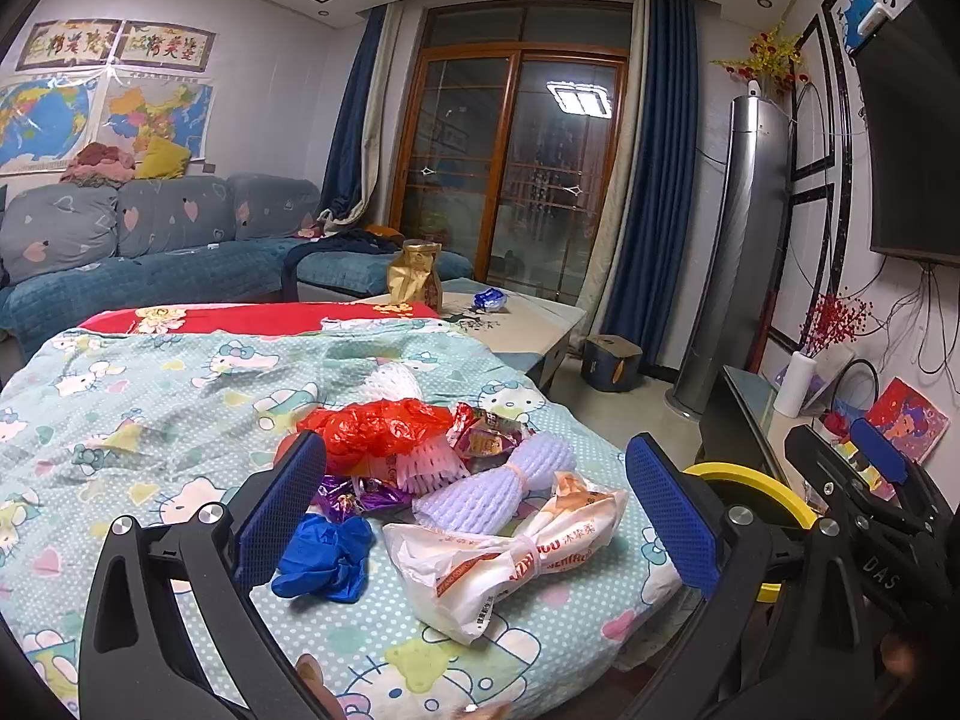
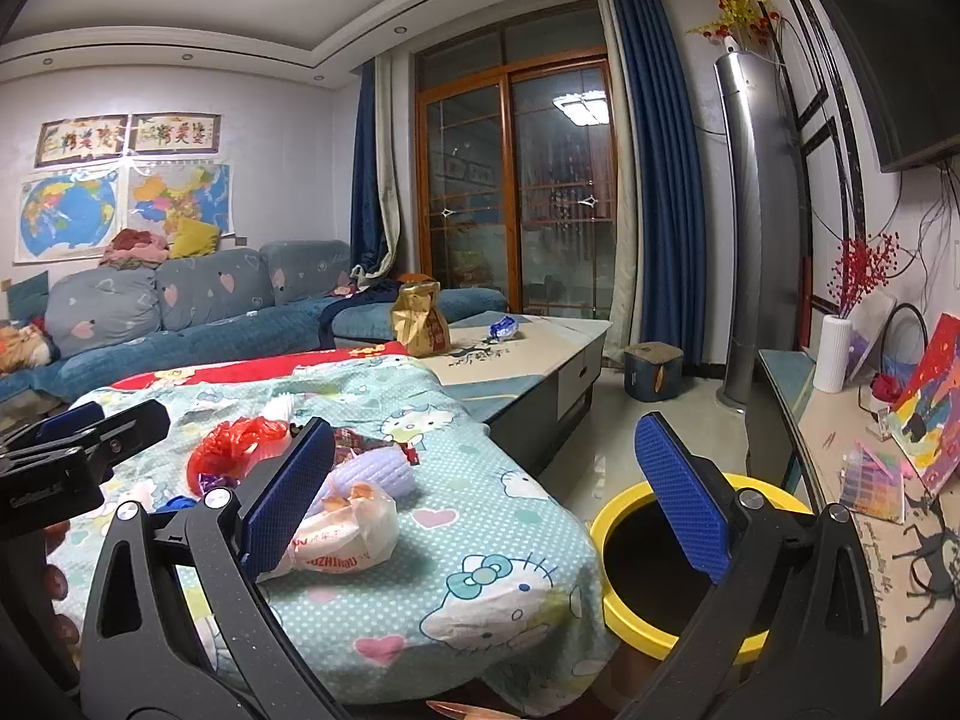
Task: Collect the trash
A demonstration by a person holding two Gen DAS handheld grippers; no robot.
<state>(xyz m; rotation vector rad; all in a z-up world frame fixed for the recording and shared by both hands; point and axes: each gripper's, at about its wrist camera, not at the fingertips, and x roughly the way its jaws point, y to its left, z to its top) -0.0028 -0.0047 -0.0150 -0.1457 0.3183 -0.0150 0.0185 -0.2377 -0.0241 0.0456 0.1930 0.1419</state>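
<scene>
Both pairs of jaws stand wide apart with nothing between the blue pads. On my left gripper (image 1: 477, 507) the pads frame the heap of trash on the cartoon-cat cloth (image 1: 150, 420): a tied white plastic bag (image 1: 504, 558) with orange print lies nearest, a crumpled blue glove (image 1: 327, 558) sits just beside the left pad, and a lavender foam net sleeve (image 1: 498, 480) rests against the bag's far side. Behind those I see a purple wrapper (image 1: 360, 495), a white foam net (image 1: 429, 465), a red plastic bag (image 1: 378, 429) and a printed snack wrapper (image 1: 486, 435), all bunched together and touching. My right gripper (image 2: 486, 498) hangs off the cloth's edge; its left pad overlaps the same white bag in view, while its right pad sits over the yellow-rimmed bin (image 2: 624, 594), which stands on the floor just beside the draped table, its dark mouth open. From the left wrist view that bin shows as a yellow arc behind the right pad. Further out, a gold bag (image 1: 414, 276) and a blue packet (image 1: 489, 299) stand on the pale coffee table (image 1: 540, 330), well apart from the heap. Beyond that I see a blue-grey sofa (image 1: 150, 222) under wall maps, and a tall silver air conditioner (image 1: 738, 240) beside the dark blue curtains (image 1: 654, 180).
</scene>
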